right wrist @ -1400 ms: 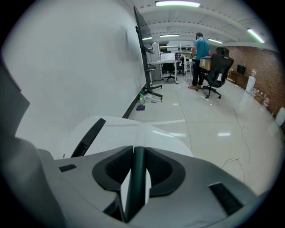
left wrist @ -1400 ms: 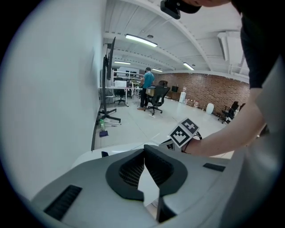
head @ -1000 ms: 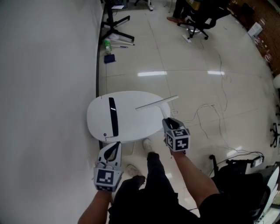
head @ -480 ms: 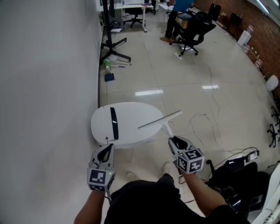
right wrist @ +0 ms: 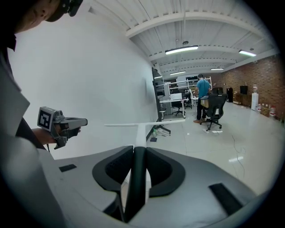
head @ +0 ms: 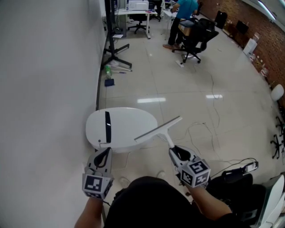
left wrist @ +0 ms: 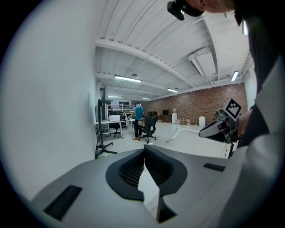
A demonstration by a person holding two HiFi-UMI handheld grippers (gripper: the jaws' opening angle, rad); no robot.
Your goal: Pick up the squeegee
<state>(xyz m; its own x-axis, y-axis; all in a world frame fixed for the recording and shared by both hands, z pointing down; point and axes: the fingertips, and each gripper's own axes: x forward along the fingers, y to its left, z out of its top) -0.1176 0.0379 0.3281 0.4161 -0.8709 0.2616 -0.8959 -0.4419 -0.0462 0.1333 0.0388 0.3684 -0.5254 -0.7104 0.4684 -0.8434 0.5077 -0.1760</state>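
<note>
My right gripper is shut on the dark handle of the white squeegee, which hangs in the air over the right edge of the white oval table. Its long blade lies crosswise ahead of the jaws in the right gripper view, the handle pinched between them. To the left, my left gripper is shut with nothing in it, just short of the table's near edge. In the left gripper view its jaws meet at the tips, and the right gripper shows off to the right.
A black strip lies on the table. A white wall runs along the left. Black stand legs, an office chair and a person in a blue shirt stand farther back. Cables trail on the floor at right.
Both grippers have risen. The right one has drawn back toward me with the squeegee, and the table now sits farther below and to the left.
</note>
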